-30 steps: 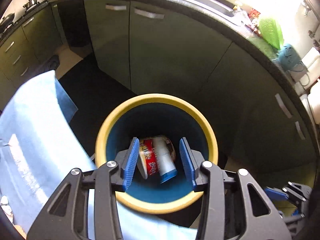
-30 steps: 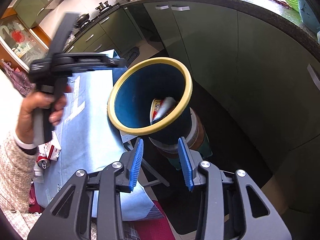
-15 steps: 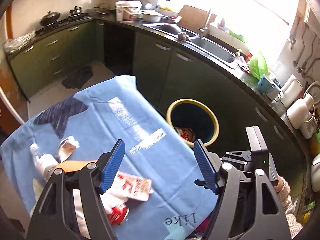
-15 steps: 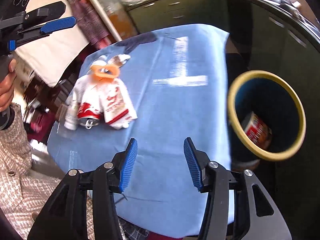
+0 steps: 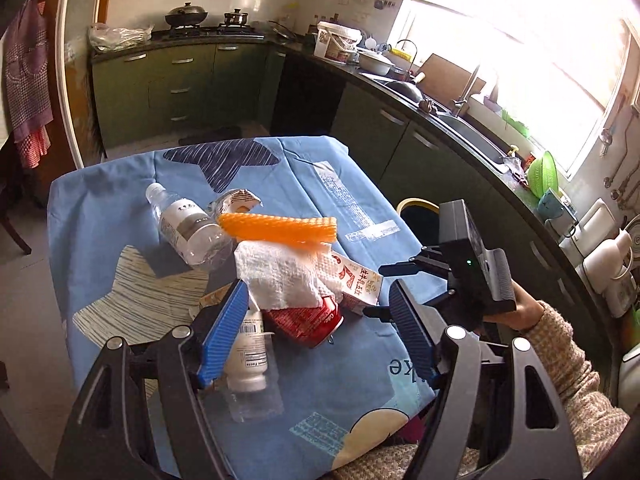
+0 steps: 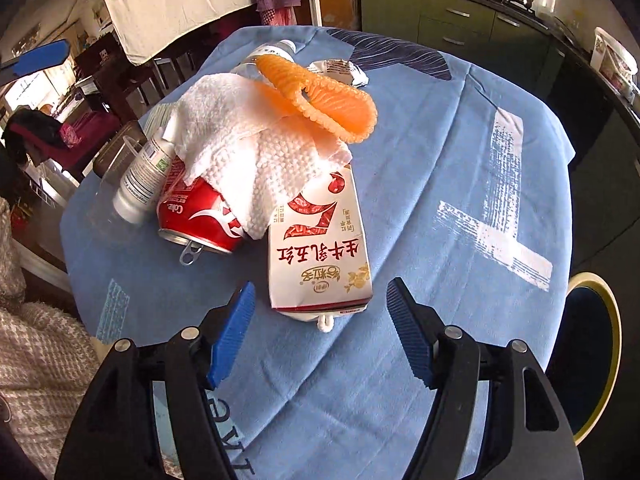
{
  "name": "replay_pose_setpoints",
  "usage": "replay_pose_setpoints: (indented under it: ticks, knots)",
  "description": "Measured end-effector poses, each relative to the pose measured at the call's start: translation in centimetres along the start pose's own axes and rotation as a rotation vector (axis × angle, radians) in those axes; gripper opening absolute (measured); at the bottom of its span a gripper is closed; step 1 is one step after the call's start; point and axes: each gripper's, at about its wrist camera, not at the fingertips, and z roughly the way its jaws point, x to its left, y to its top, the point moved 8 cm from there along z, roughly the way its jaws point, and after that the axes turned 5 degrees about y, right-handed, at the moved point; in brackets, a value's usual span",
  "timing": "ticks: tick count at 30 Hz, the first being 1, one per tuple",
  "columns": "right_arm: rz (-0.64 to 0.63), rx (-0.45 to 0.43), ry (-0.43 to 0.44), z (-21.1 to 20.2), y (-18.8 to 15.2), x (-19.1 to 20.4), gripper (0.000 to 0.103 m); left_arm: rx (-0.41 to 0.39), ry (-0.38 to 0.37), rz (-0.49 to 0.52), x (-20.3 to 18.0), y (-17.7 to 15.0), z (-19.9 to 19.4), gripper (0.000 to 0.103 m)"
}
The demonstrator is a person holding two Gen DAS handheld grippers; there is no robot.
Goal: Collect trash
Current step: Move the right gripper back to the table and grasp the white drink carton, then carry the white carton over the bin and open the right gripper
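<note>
Both my hands are over the bench, which is draped in a blue cloth, and each gripper tilts down toward the heap of trash.

My left gripper hovers above the near side of the heap. Its jaws have just been opening and now stand wide apart with nothing clamped; the red can and the white pill bottle lie below the gap, untouched as far as I can tell.

My right gripper points at the milk carton, whose near end sits just ahead of the gap. Its jaws have also just been opening further, and they are wide apart and empty. In the left wrist view my right hand grips its handle at the bench's right edge.

The heap: white paper towel draped over can and carton, orange foam net on top, clear water bottle and a crumpled wrapper behind.

The yellow-rimmed bin stands on the floor beside the bench, well apart from the heap.
</note>
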Motion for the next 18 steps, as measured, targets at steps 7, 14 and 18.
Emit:
replay_pose_setpoints:
  ticks: [7, 14, 18]
  knots:
    - [-0.008, 0.007, 0.012, 1.9, 0.7, -0.5, 0.068, 0.008, -0.024, -0.016, 0.0, -1.1, 0.2, 0.071]
    - [0.009, -0.022, 0.025, 1.8, 0.6, -0.9, 0.055, 0.027, -0.025, -0.012, -0.2, -1.7, 0.8, 0.071]
    - [0.02, -0.032, 0.002, 0.4, -0.5, -1.3, 0.054, 0.04, -0.027, -0.018, 0.0, -2.1, 1.3, 0.071]
